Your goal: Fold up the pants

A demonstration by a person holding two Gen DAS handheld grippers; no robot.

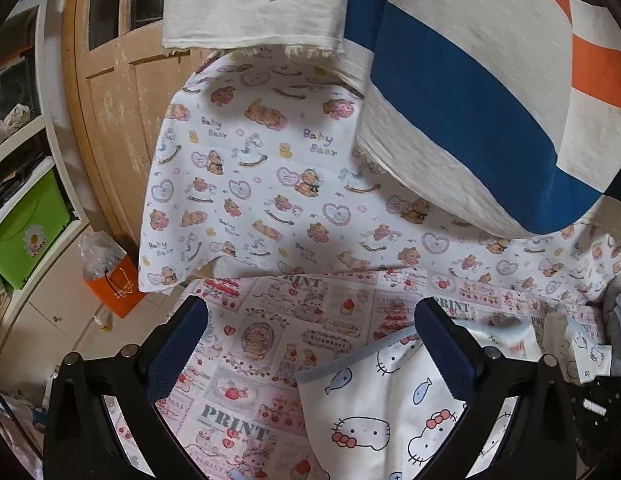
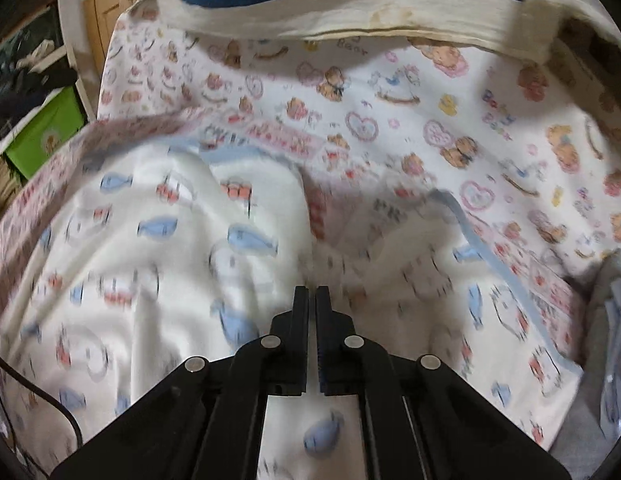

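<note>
White pants (image 2: 158, 248), one pair; left hand-held gripper (image 1: 310, 344) spread, right hand-held gripper (image 2: 311, 292) pressed together.

Motion blur smears the pants (image 2: 150, 264) across the right wrist view, so their cat and fish print is barely readable. Whether the right tongs (image 2: 311, 292) pinch cloth cannot be told. In the left view, the pants (image 1: 374, 412) run off at six o'clock, their right side hidden behind a finger (image 1: 450, 352).

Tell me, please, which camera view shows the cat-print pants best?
The right wrist view: the pants fill most of it, both legs visible, though motion-blurred. The left wrist view shows only one sharp corner of them between the left gripper's open fingers.
</note>
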